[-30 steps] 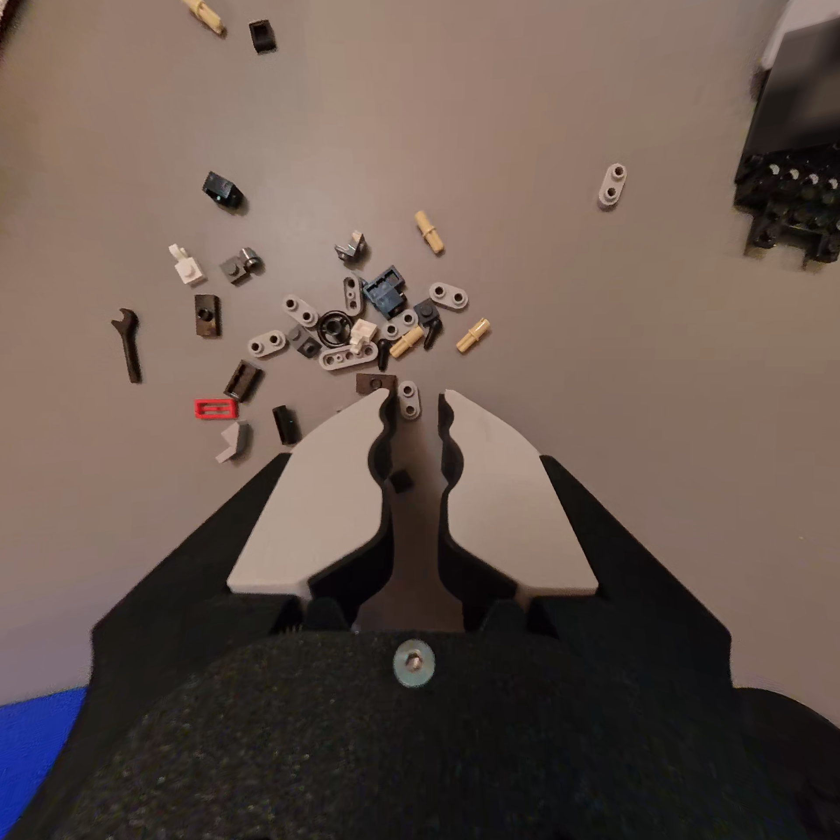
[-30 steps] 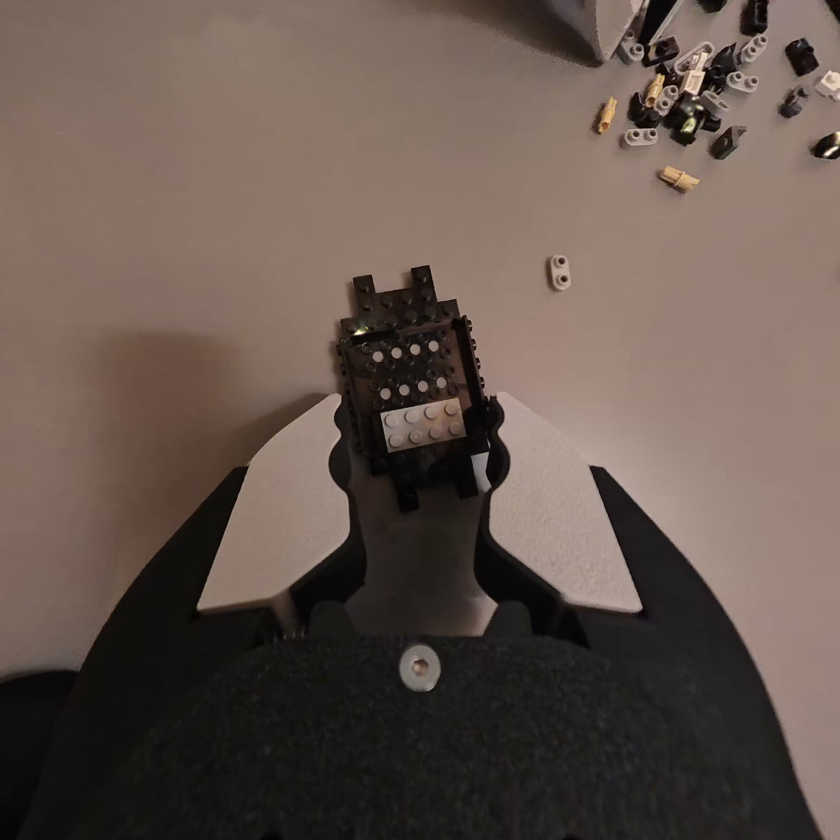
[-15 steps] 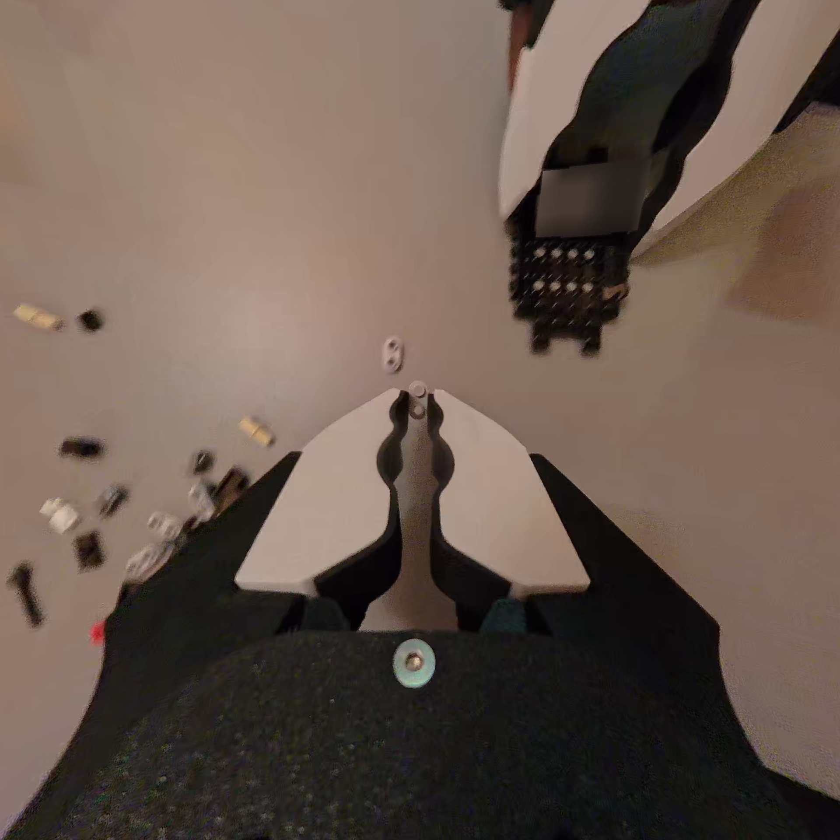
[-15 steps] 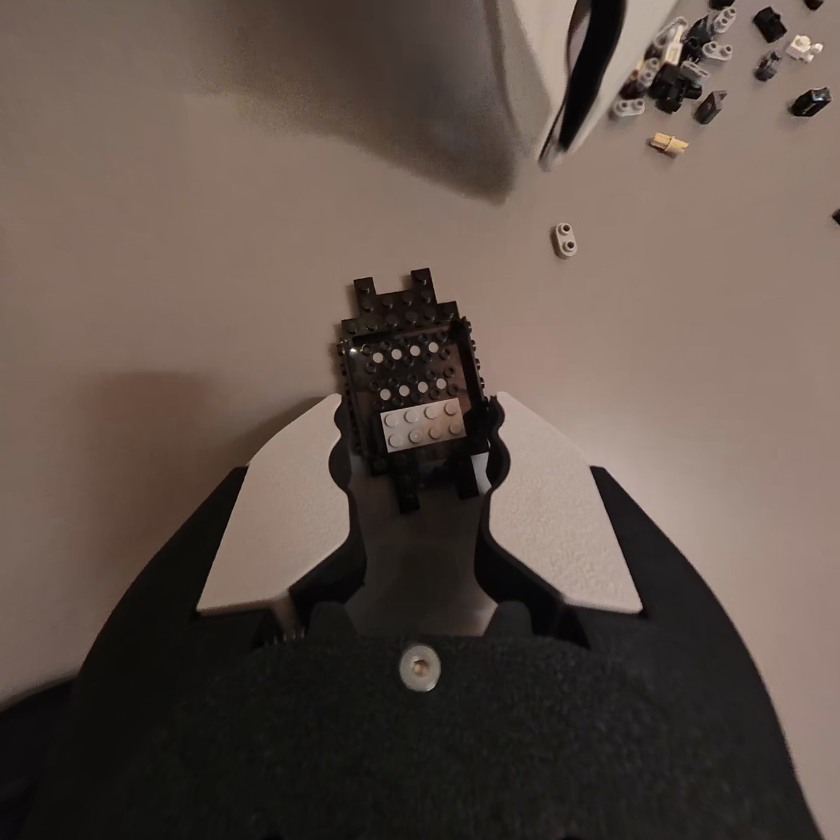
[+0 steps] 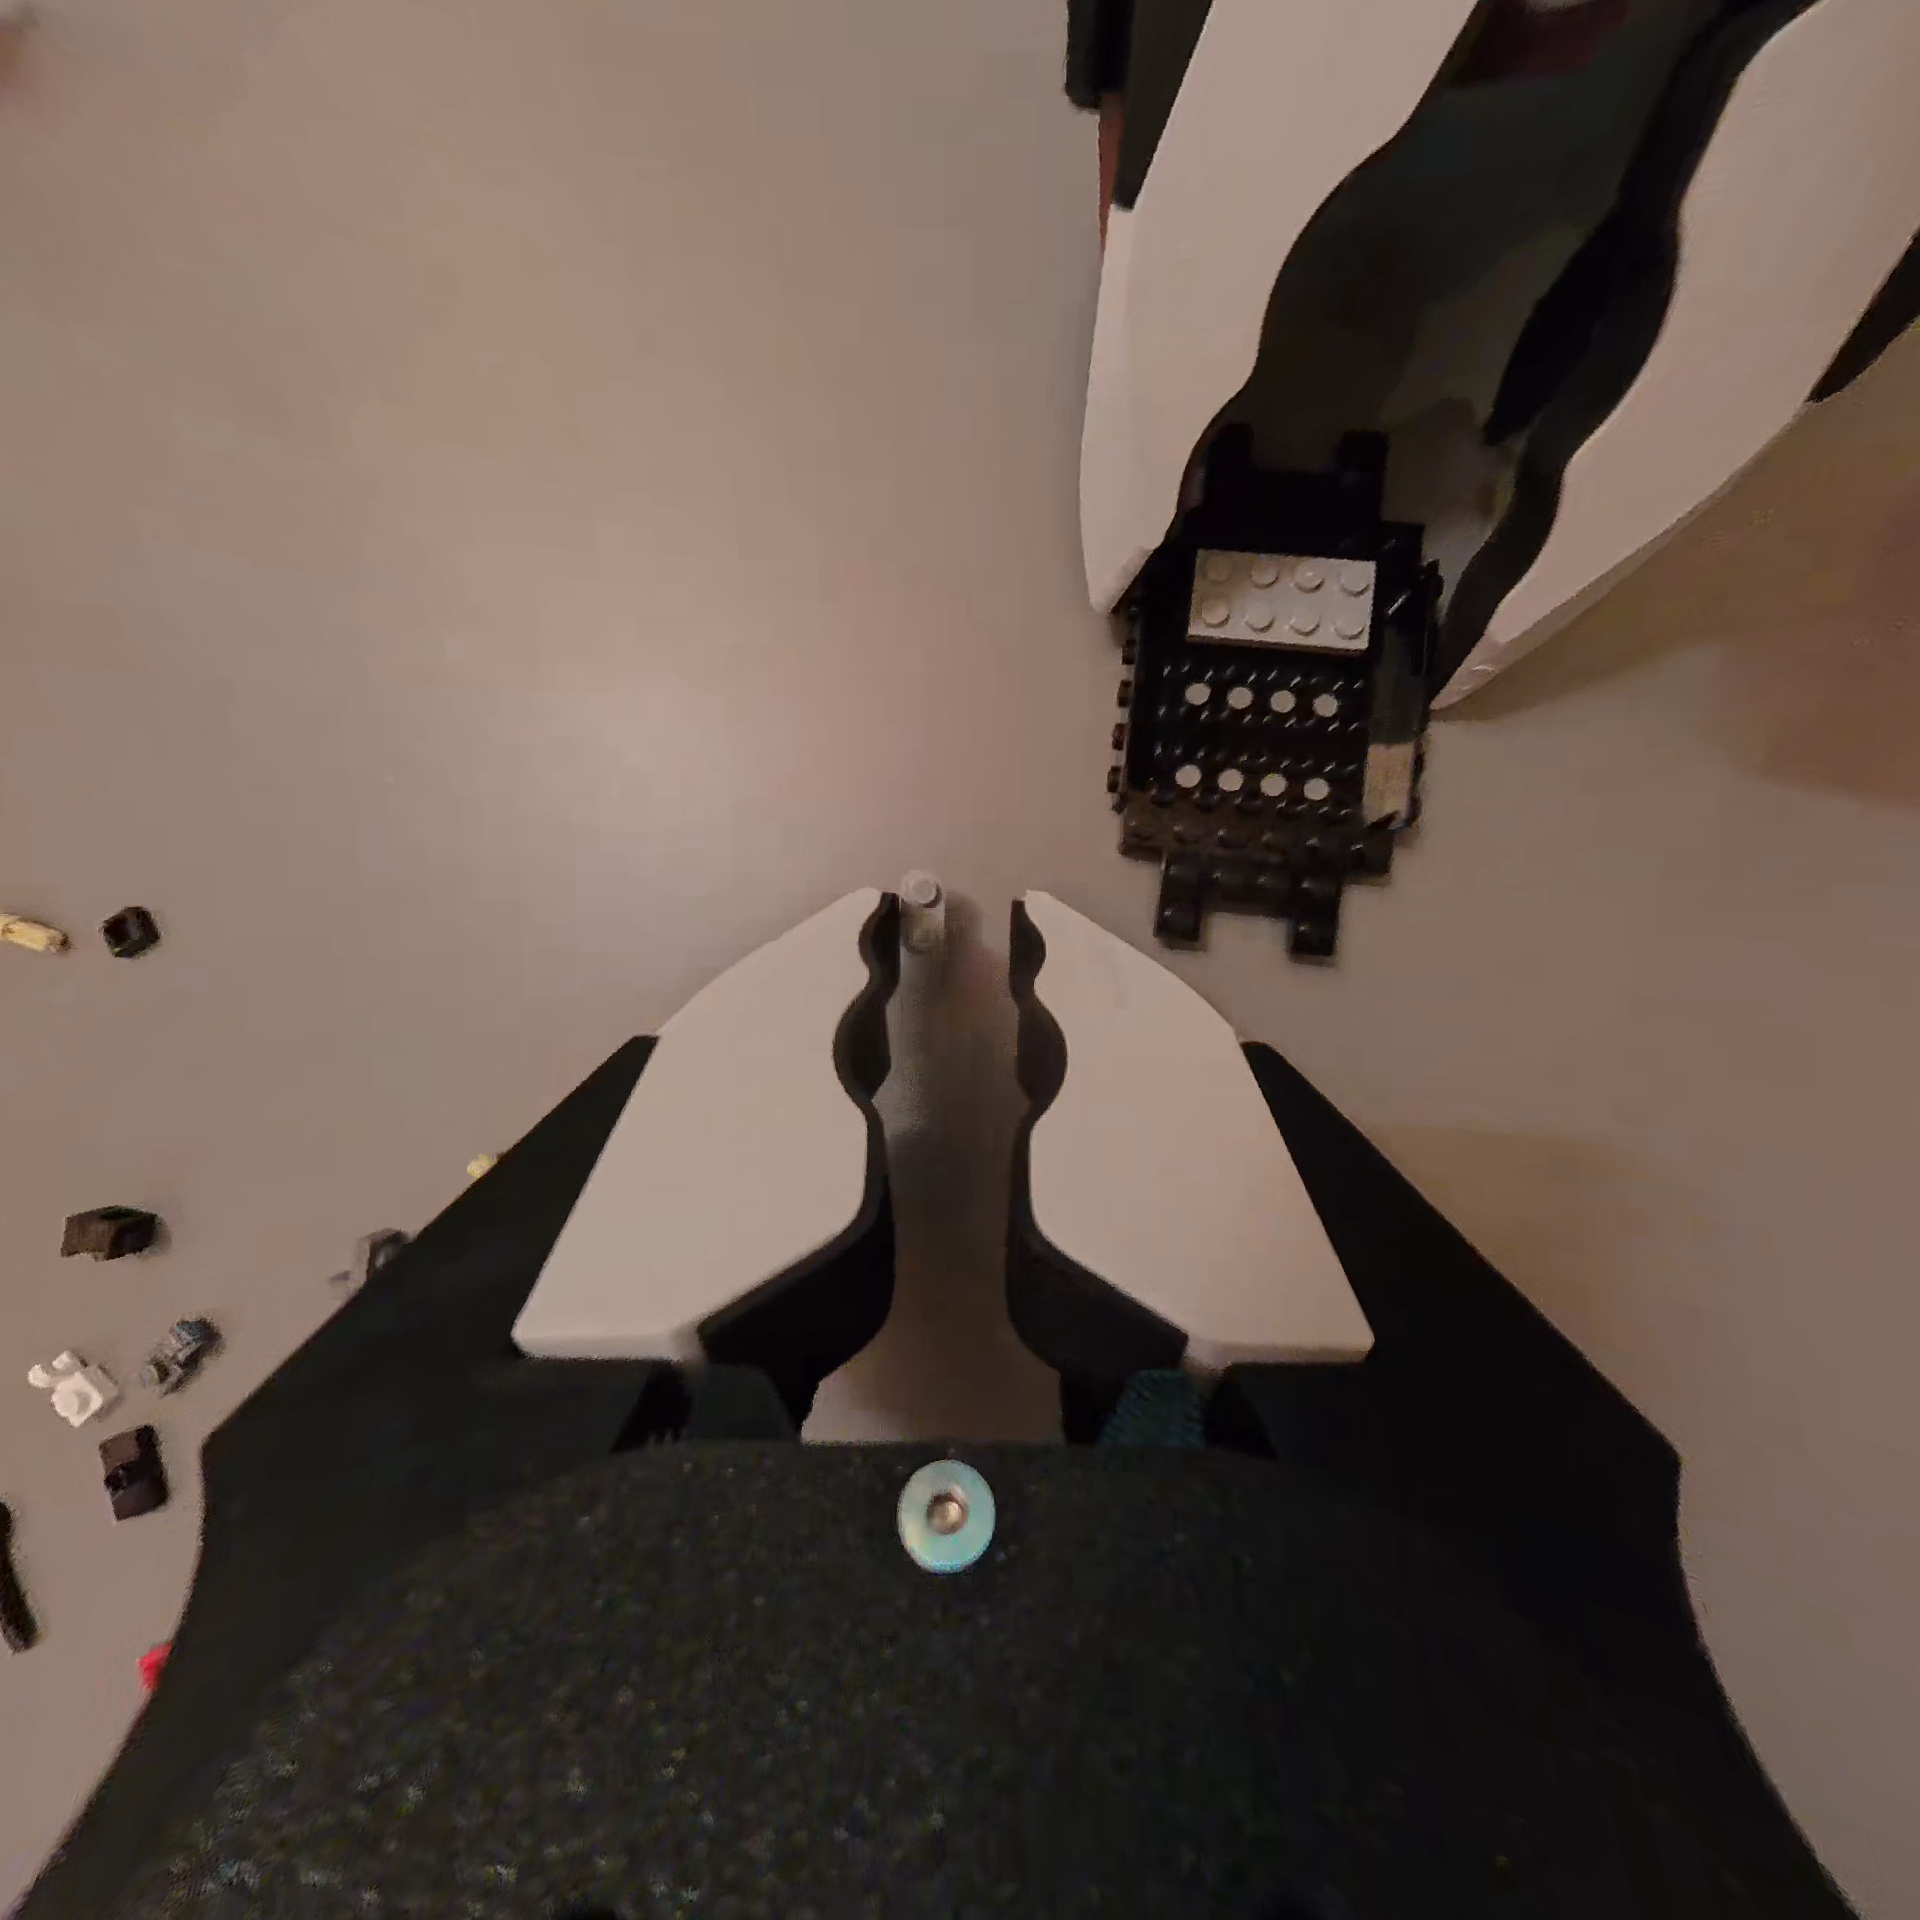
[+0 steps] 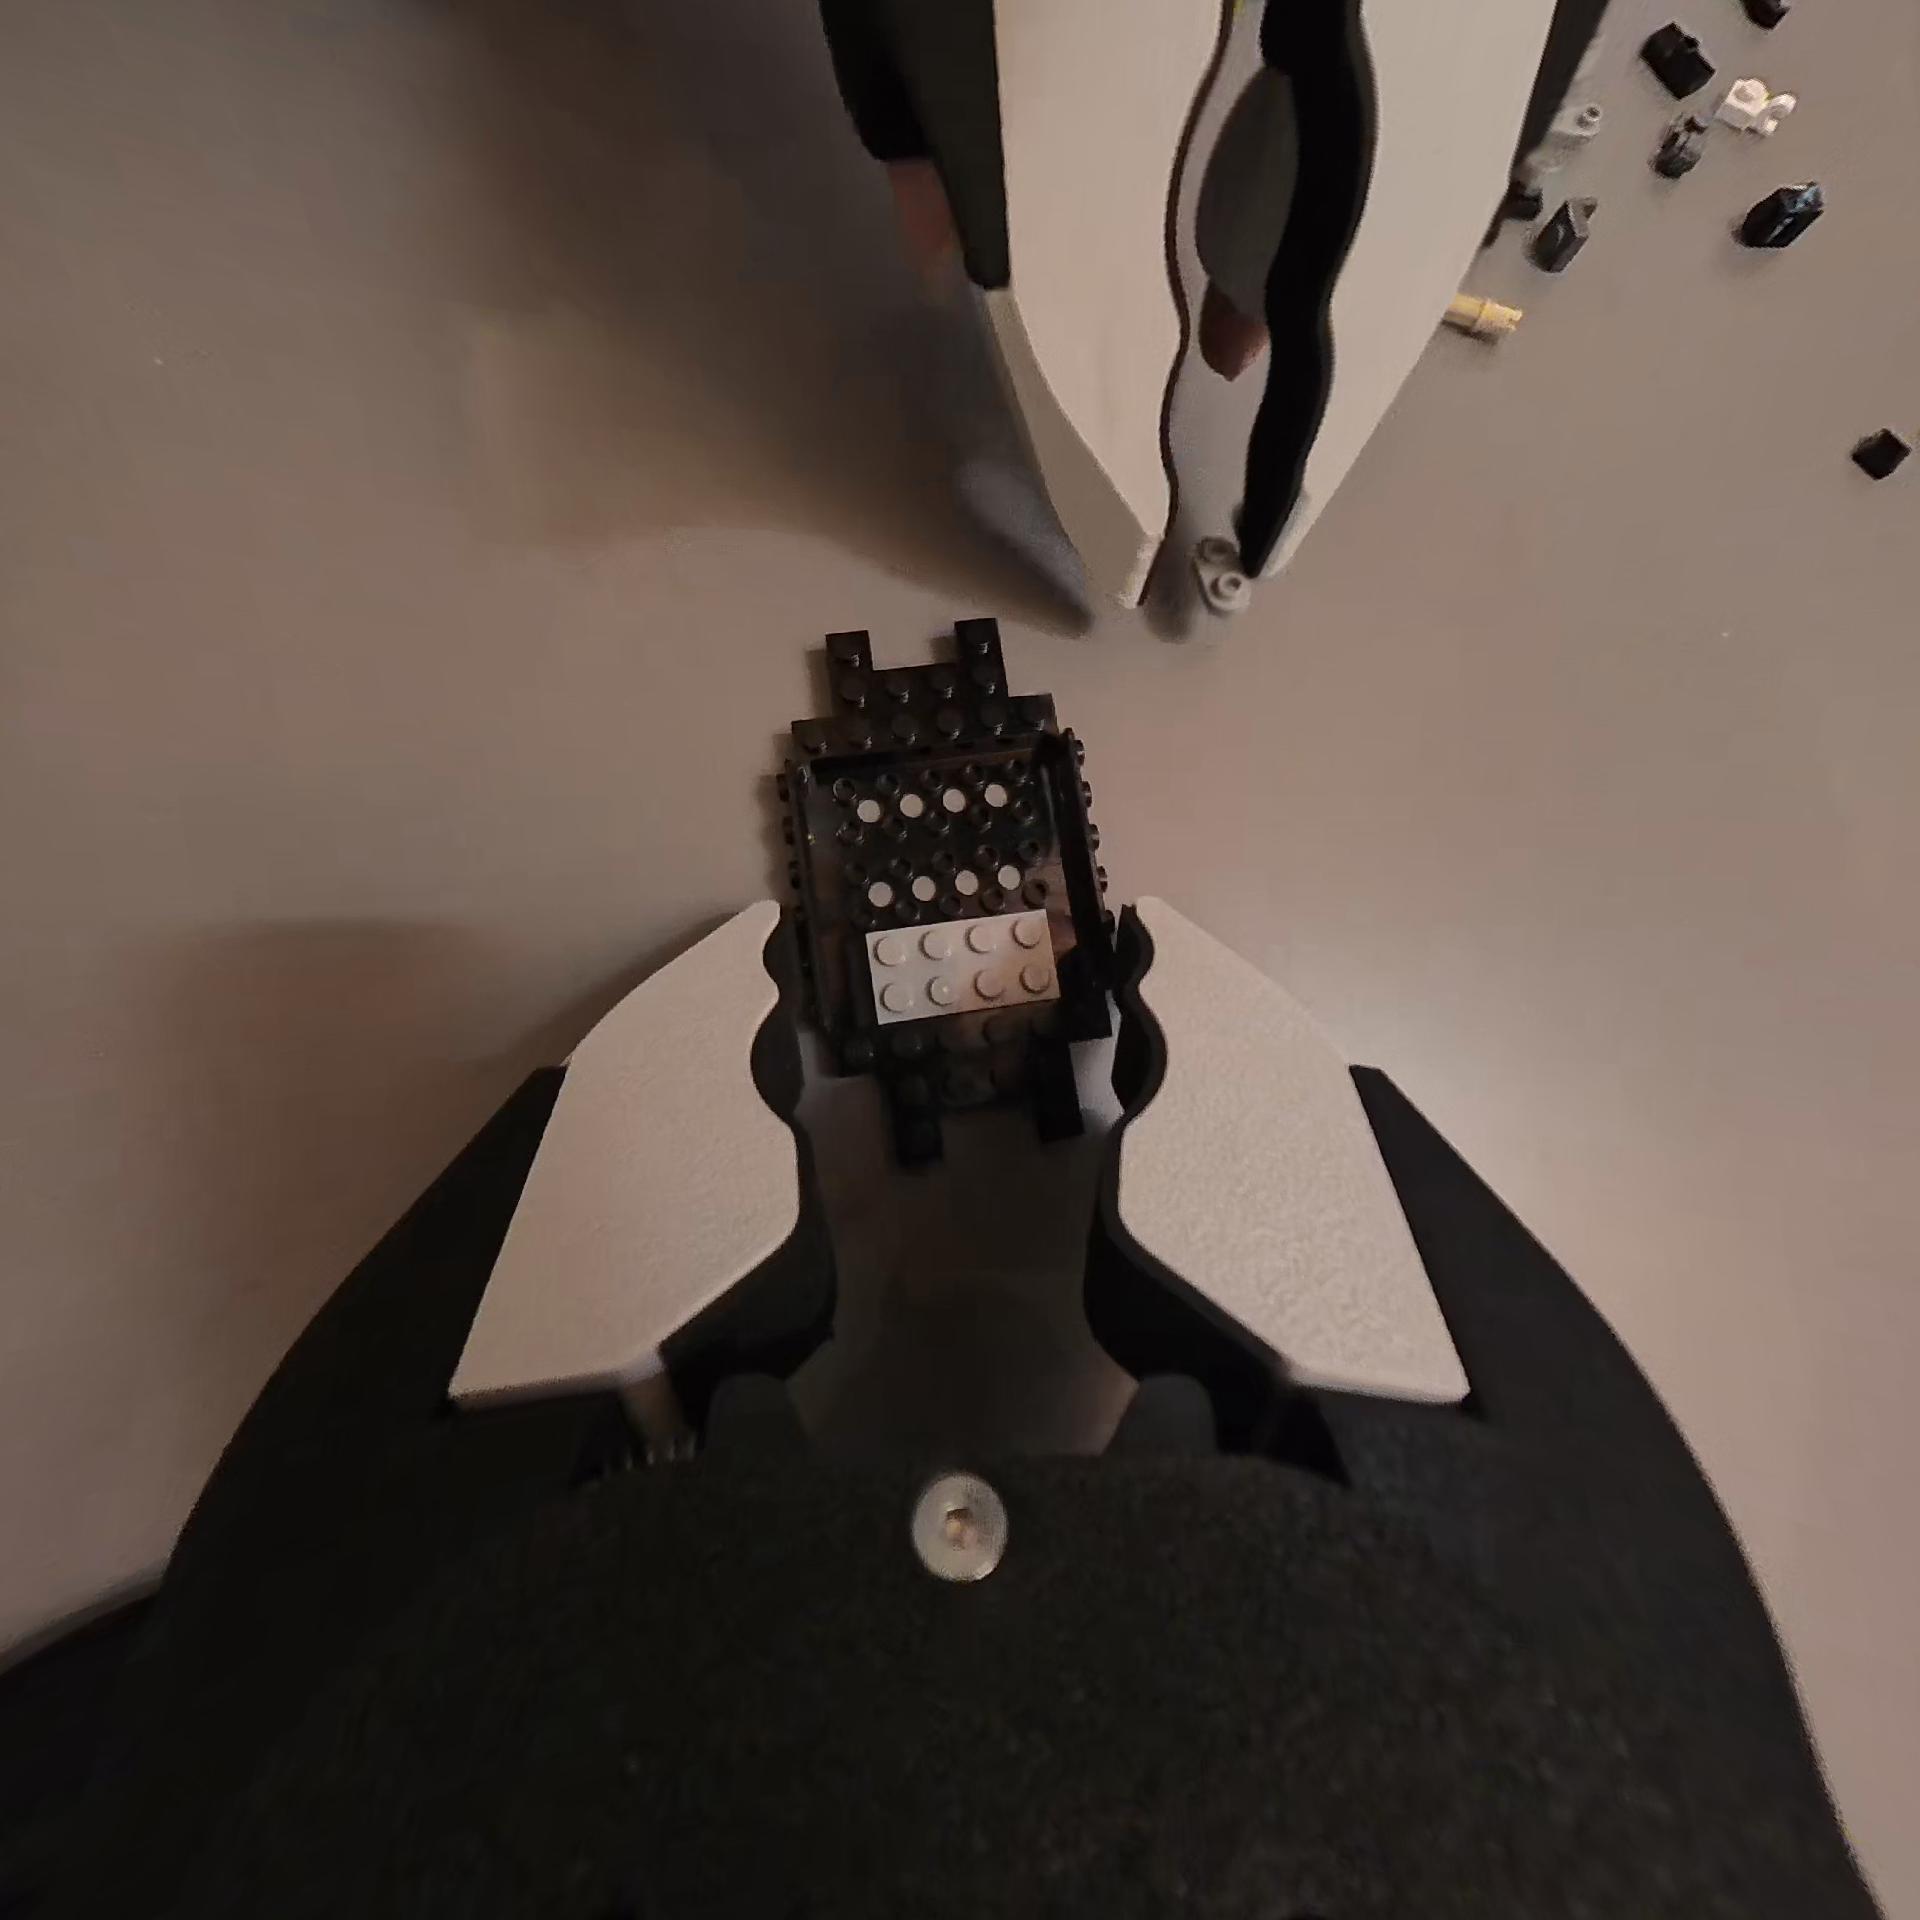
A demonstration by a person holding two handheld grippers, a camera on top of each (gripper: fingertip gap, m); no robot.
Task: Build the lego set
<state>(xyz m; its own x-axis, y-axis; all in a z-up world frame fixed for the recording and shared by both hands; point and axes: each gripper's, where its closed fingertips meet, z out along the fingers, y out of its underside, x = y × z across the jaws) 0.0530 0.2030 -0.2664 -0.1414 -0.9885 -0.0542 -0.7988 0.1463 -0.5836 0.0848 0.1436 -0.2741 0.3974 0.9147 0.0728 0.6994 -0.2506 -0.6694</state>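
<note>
Since a moment ago the left tongs (image 5: 951, 904) have popped open a bit. They were pinched tight on the little grey link (image 5: 921, 914), and now there's a clear gap, with the link just leaning against the left fingertip (image 5: 831, 935) and not touching the right one. Can't tell if it's resting on the table (image 5: 520, 520) or just stuck to the pad. Just past the tips and off to the right sits the black base (image 5: 1247, 748), with a grey plate (image 5: 1283, 603) stuck on at its far end. The right tongs (image 5: 1278, 644) come in from behind it, fingers pressed on both sides of the base near that plate, about base-width apart. From the right wrist view it's the same deal: the base (image 6: 935, 831) is clamped at the near end and the link (image 6: 1218, 582) is beyond it. Loose bits (image 5: 73, 1387) lie way off to the left.
</note>
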